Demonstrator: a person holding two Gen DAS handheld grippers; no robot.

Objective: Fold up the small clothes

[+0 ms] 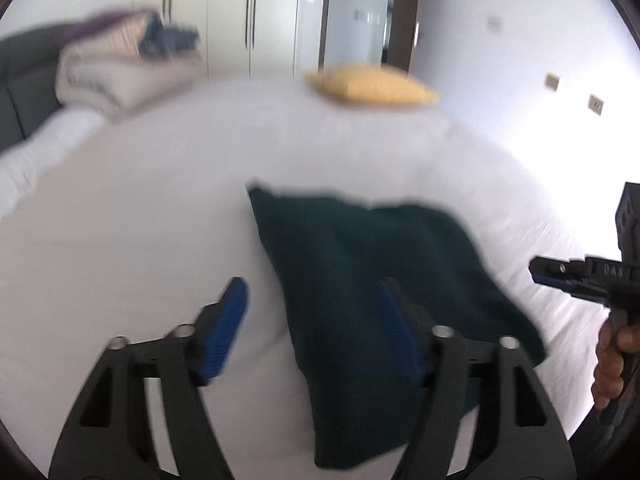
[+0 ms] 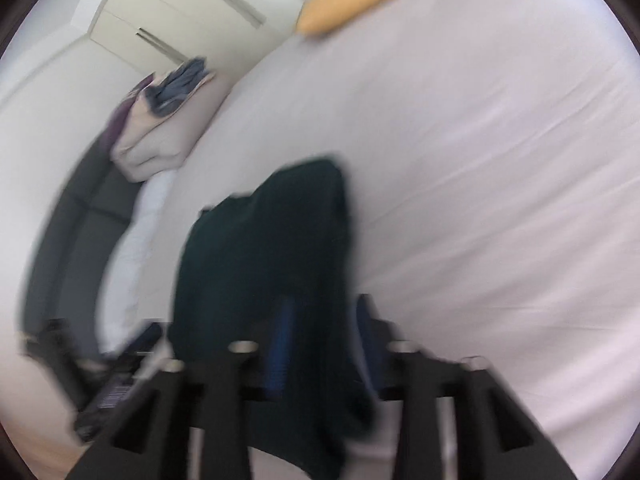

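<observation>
A dark green garment (image 1: 372, 280) lies folded on the white bed (image 1: 140, 220). My left gripper (image 1: 316, 316) is open just above its near left edge, the right finger over the cloth and the left finger over bare sheet. It holds nothing. In the left wrist view my right gripper (image 1: 560, 276) shows at the far right, off the garment, in a hand. In the blurred right wrist view the garment (image 2: 272, 248) lies between my right gripper's (image 2: 324, 344) blue pads, which stand a little apart; whether they pinch the cloth I cannot tell.
A yellow pillow (image 1: 372, 84) lies at the far side of the bed. A stack of beige and dark folded laundry (image 1: 124, 68) sits at the far left, next to a grey headboard (image 1: 24, 80). White wardrobes (image 1: 240, 12) stand behind.
</observation>
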